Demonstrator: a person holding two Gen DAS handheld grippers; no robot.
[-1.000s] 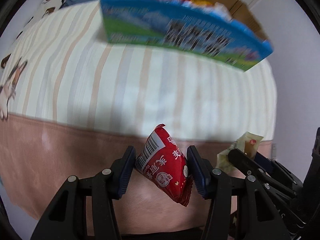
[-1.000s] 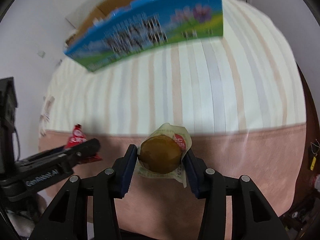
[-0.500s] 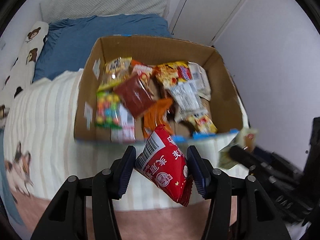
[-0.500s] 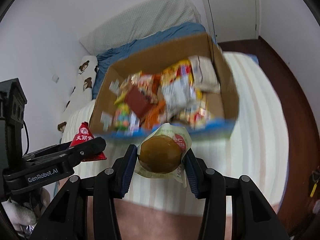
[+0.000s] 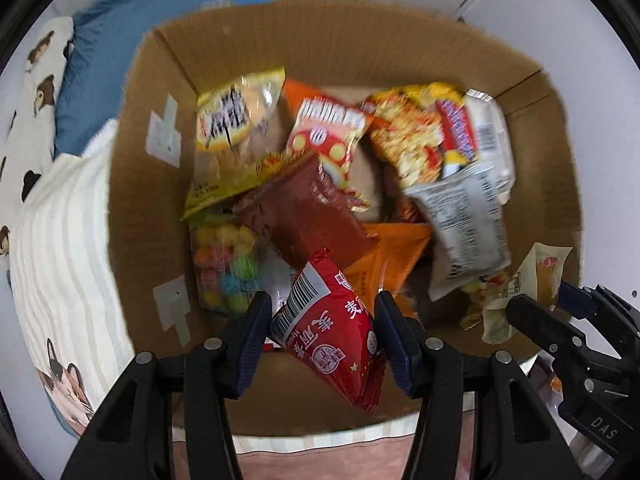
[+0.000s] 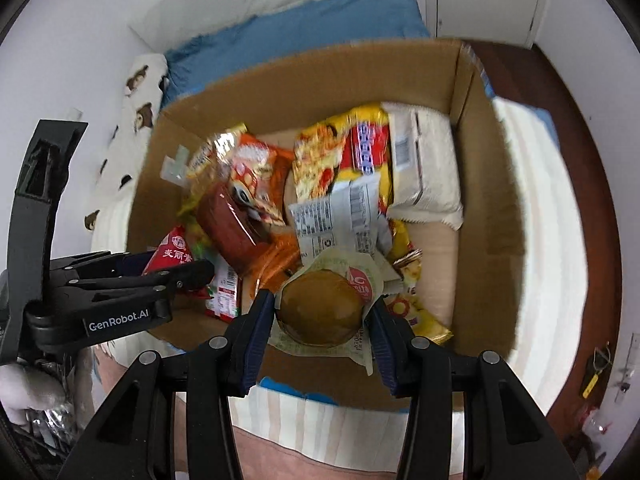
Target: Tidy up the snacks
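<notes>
Both grippers are held over the cardboard box: the left gripper, jaws easing apart, still cradles a red snack packet; the right gripper pinches a wrapped bun. Both items are judged light, soft, crushable, best gripped mid-body.

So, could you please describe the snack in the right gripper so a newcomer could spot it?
Above the near edge of the cardboard box on the bed, the right gripper clamps a wrapped bun. It is the only round, brown item, in a pale wrapper.
</notes>
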